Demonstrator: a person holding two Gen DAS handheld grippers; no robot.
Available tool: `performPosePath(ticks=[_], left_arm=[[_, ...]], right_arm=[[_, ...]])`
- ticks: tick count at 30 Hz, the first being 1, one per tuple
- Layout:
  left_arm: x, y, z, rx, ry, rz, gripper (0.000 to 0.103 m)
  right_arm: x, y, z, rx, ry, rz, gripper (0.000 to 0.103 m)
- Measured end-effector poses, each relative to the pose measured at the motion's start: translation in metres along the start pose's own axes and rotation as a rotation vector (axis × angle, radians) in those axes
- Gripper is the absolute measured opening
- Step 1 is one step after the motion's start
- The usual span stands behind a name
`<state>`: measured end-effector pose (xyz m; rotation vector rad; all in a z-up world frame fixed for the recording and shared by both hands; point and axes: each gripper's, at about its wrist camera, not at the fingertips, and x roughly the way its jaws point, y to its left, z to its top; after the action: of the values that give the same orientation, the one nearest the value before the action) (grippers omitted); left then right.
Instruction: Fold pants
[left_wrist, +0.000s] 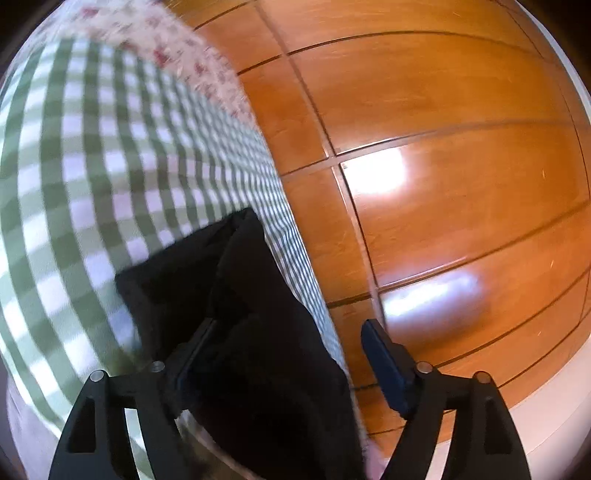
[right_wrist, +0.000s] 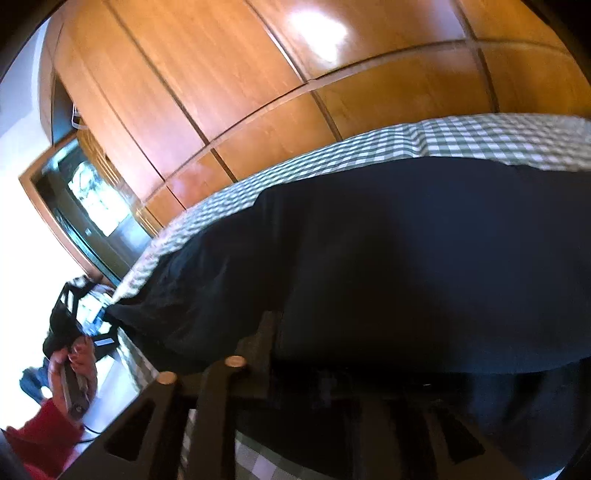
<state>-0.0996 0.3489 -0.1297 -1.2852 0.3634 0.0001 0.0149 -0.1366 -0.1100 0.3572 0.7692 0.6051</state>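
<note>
Left wrist view: left hand-held gripper (left_wrist: 284, 354) stands wide open. The dark pants (left_wrist: 236, 295) lie between its fingers; cloth covers the left finger, while the right finger (left_wrist: 384, 365) is bare and apart from the cloth. No pinch seen. The pants rest at the right edge of a bed with a green-and-white checked cover (left_wrist: 81, 166). A floral fabric (left_wrist: 177, 48) lies at the far end of the bed. A wooden wardrobe (left_wrist: 443, 147) with panelled doors stands right of the bed.

Right wrist view: pants (right_wrist: 388, 258) spread broadly over the checked cover (right_wrist: 461, 140), filling the near and middle field. Right hand-held gripper (right_wrist: 332, 387): fingertips buried under dark cloth, so I cannot tell whether it grips. At far left a person's hand (right_wrist: 74, 365), red sleeve (right_wrist: 40, 443) below it, holds the other gripper at the bed's left edge. Both views are motion-blurred.
</note>
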Motion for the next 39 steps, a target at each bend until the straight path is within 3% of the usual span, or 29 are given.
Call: performPosePath(ticks=[3, 7, 11, 12, 13, 15, 18, 20, 23, 26, 29, 32, 34, 39], left_arm=[[-0.003, 0.007, -0.003, -0.076, 0.026, -0.003, 0.08], [0.001, 0.01, -0.009, -0.116, 0.058, 0.012, 0.079], [0.006, 0.002, -0.014, -0.07, 0.074, 0.061, 0.074], [0.007, -0.003, -0.014, -0.033, 0.069, 0.098, 0.06], [0.011, -0.007, -0.013, 0.003, 0.068, 0.15, 0.036], [0.022, -0.013, -0.012, 0.08, 0.089, 0.238, 0.021], [0.031, -0.023, -0.01, 0.144, 0.086, 0.265, 0.017], [0.032, -0.035, -0.003, 0.188, 0.073, 0.256, 0.014], [0.021, -0.048, 0.012, 0.193, 0.023, 0.188, 0.013], [0.009, -0.049, 0.022, 0.183, -0.014, 0.168, 0.013], [0.003, -0.029, 0.022, 0.202, -0.005, 0.26, 0.012], [0.01, 0.004, 0.017, 0.179, 0.063, 0.373, 0.011], [0.011, 0.01, 0.015, 0.182, 0.056, 0.349, 0.01], [0.009, 0.007, 0.012, 0.219, 0.021, 0.355, 0.01]], right_arm=[[-0.011, -0.016, 0.003, 0.099, -0.028, 0.041, 0.046], [-0.026, -0.043, 0.007, 0.227, -0.066, 0.038, 0.046], [-0.038, -0.069, 0.01, 0.344, -0.101, 0.037, 0.039], [-0.037, -0.07, 0.013, 0.358, -0.107, 0.031, 0.031], [-0.037, -0.074, 0.013, 0.37, -0.104, 0.025, 0.028], [-0.032, -0.078, 0.016, 0.375, -0.083, 0.002, 0.012], [-0.027, -0.077, 0.028, 0.323, -0.058, -0.087, 0.009], [-0.039, -0.071, 0.038, 0.273, -0.089, -0.116, 0.009], [-0.067, -0.043, 0.054, 0.199, -0.157, -0.09, 0.009], [-0.081, -0.024, 0.056, 0.139, -0.168, -0.06, 0.009], [-0.072, -0.016, 0.042, 0.072, -0.124, -0.103, 0.009], [-0.046, -0.021, 0.014, 0.04, -0.022, -0.184, 0.009], [-0.032, -0.029, -0.002, 0.047, 0.026, -0.21, 0.009], [-0.029, -0.033, -0.004, 0.059, -0.003, -0.194, 0.009]])
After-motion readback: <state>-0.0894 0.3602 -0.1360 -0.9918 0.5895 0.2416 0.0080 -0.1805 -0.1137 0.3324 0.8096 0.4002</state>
